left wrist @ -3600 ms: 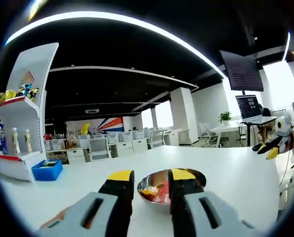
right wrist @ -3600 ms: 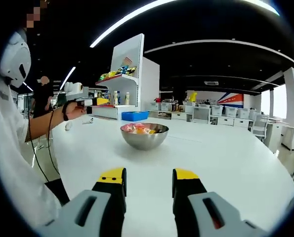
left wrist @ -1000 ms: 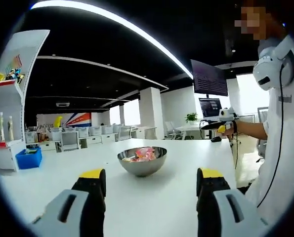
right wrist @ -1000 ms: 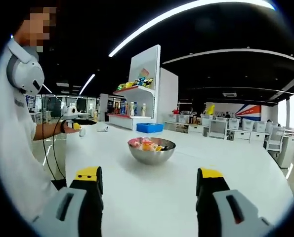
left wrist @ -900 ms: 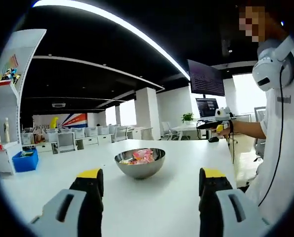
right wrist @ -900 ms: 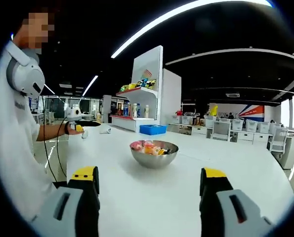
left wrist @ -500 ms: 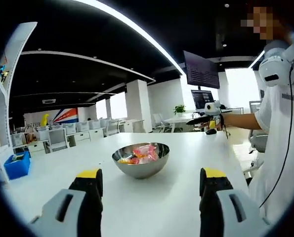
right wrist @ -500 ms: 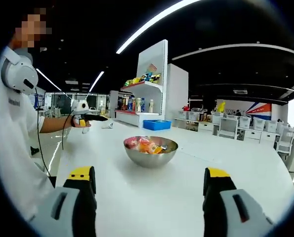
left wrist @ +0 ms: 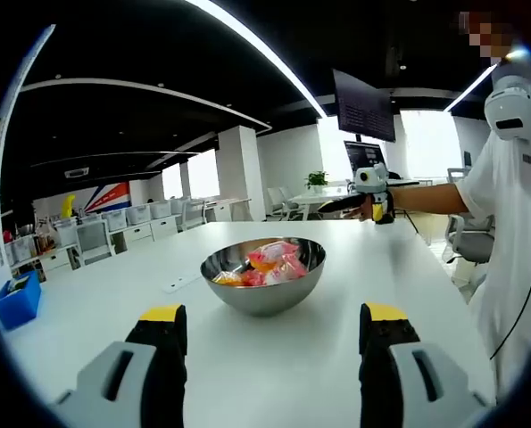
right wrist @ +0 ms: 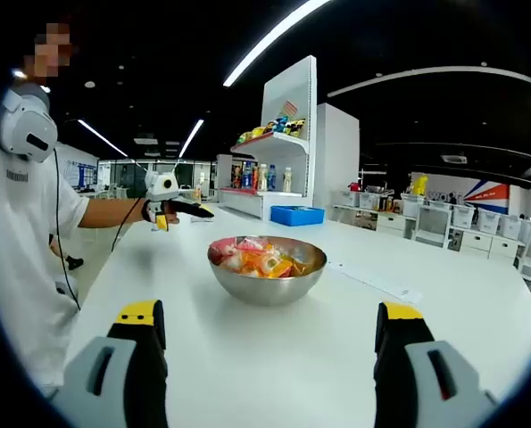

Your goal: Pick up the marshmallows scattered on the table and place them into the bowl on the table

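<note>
A steel bowl (left wrist: 263,299) stands on the white table (left wrist: 274,383), holding pink, orange and white wrapped marshmallows (left wrist: 272,262). My left gripper (left wrist: 274,314) hovers low over the table just short of the bowl, jaws wide open and empty. Across the table a person's hand holds the right gripper (left wrist: 369,193) in the air. In the right gripper view the same bowl (right wrist: 267,287) and marshmallows (right wrist: 259,259) sit ahead of my right gripper (right wrist: 269,312), open and empty. The left gripper (right wrist: 172,208) is held up beyond the bowl's left side.
The person (right wrist: 20,232) in white stands at the table's edge (left wrist: 515,232). A white shelf unit (right wrist: 283,143) and a blue bin (right wrist: 296,215) lie behind the bowl. A thin white strip (right wrist: 372,280) lies on the table. Office desks and a hanging screen (left wrist: 365,105) fill the background.
Both grippers' jaws have spread from fairly close to wide open. Both views have swung around and drawn nearer, so the bowl looks larger. The bowl itself has not moved.
</note>
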The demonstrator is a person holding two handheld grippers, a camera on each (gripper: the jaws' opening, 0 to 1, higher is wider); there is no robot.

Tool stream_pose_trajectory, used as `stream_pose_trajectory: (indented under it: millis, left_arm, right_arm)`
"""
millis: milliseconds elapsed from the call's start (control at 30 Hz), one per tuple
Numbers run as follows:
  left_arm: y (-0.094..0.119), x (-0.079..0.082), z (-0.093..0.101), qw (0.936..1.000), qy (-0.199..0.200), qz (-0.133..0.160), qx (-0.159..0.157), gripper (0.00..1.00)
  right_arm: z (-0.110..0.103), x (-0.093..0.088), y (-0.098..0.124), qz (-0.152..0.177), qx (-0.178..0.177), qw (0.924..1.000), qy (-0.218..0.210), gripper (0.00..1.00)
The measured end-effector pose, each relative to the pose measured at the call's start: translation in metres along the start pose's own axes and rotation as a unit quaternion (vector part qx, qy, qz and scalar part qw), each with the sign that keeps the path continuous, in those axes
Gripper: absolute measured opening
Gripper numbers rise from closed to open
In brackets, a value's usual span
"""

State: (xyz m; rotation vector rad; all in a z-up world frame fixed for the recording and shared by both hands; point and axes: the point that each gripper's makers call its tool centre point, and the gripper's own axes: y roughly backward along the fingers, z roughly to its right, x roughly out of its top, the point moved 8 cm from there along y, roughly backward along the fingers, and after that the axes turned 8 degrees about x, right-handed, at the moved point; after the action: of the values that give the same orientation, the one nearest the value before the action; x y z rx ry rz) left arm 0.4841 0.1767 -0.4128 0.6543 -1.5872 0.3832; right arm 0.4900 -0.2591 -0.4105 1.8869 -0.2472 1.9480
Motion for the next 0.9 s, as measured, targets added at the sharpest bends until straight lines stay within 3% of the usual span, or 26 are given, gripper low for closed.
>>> stream_pose_trajectory:
  millis: [167, 300, 533, 700, 900]
  left_arm:
    - [-0.021, -0.009, -0.006, 0.9999, -0.001, -0.007, -0.009, 0.8]
    - [-0.038, -0.013, -0.01, 0.9999, 0.003, 0.009, -0.011, 0.79]
    - [-0.058, -0.024, -0.012, 0.9997, 0.016, 0.006, -0.018, 0.8]
    - [-0.071, -0.031, -0.013, 0.9993, 0.029, 0.005, -0.023, 0.82]
    - [-0.089, -0.039, -0.015, 0.9992, 0.026, -0.012, -0.027, 0.82]
  right_arm:
    - [0.005, -0.004, -0.026, -0.01, 0.02, 0.9996, 0.016, 0.97]
    - [0.011, -0.01, -0.047, -0.009, 0.03, 0.9991, 0.028, 0.97]
    - [0.022, -0.025, -0.076, -0.018, 0.047, 0.9986, 0.017, 0.97]
    - [0.029, -0.031, -0.094, -0.003, 0.059, 0.9982, 0.006, 0.97]
    - [0.038, -0.039, -0.113, -0.016, 0.066, 0.9977, 0.004, 0.97]
